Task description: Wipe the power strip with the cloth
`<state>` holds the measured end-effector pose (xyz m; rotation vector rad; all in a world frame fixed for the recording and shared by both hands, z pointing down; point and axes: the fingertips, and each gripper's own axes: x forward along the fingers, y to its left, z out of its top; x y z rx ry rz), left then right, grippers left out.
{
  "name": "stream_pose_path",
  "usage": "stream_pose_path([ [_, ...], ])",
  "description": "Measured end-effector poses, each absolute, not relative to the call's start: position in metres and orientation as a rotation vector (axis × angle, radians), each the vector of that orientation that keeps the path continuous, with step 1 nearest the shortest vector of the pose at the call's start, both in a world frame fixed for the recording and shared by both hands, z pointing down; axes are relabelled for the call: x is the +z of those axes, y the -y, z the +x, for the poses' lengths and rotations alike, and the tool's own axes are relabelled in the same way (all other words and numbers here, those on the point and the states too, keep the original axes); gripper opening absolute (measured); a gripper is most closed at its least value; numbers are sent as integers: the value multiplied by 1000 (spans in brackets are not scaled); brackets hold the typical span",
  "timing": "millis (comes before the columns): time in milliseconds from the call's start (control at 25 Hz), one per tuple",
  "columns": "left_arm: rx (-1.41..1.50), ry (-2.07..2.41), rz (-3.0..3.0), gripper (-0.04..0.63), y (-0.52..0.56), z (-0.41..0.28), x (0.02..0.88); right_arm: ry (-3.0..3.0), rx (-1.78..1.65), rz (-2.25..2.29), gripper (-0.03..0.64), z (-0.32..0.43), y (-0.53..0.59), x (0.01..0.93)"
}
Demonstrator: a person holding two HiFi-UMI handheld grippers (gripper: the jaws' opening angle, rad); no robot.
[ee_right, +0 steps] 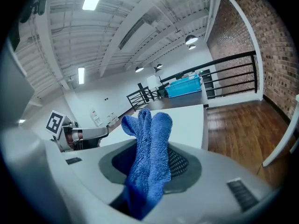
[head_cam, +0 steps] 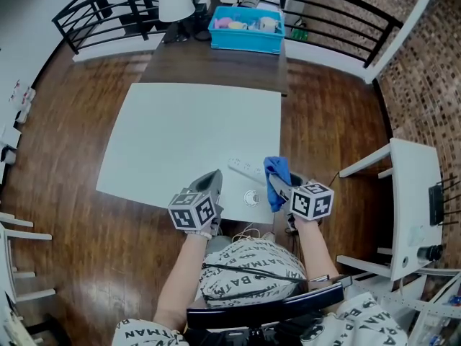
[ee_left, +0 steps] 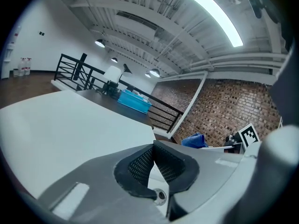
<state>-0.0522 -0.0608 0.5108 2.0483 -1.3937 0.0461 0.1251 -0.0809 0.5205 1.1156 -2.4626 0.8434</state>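
Observation:
A white power strip (head_cam: 245, 169) lies near the front right corner of the white table (head_cam: 180, 135). My right gripper (head_cam: 278, 184) is shut on a blue cloth (head_cam: 274, 170), held just right of the strip's near end; whether the cloth touches the strip, I cannot tell. In the right gripper view the cloth (ee_right: 149, 148) stands up from between the jaws in a folded bunch. My left gripper (head_cam: 215, 176) hovers at the table's front edge, left of the strip. Its pads (ee_left: 140, 164) meet at the tip with nothing between them. The strip does not show in either gripper view.
A small round white object (head_cam: 251, 197) sits on the table between the grippers. Beyond the table stands a dark desk (head_cam: 216, 63) with a blue bin (head_cam: 246, 29) and a white lamp (head_cam: 176, 4). A black railing (head_cam: 338, 13) curves behind. A white frame (head_cam: 410, 200) stands at right.

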Motion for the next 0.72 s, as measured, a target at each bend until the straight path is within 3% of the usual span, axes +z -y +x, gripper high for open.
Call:
stream_pose_path([
  [720, 71, 1350, 2006, -5, 50, -48, 527, 2442, 853, 1145, 152, 131, 73, 528],
])
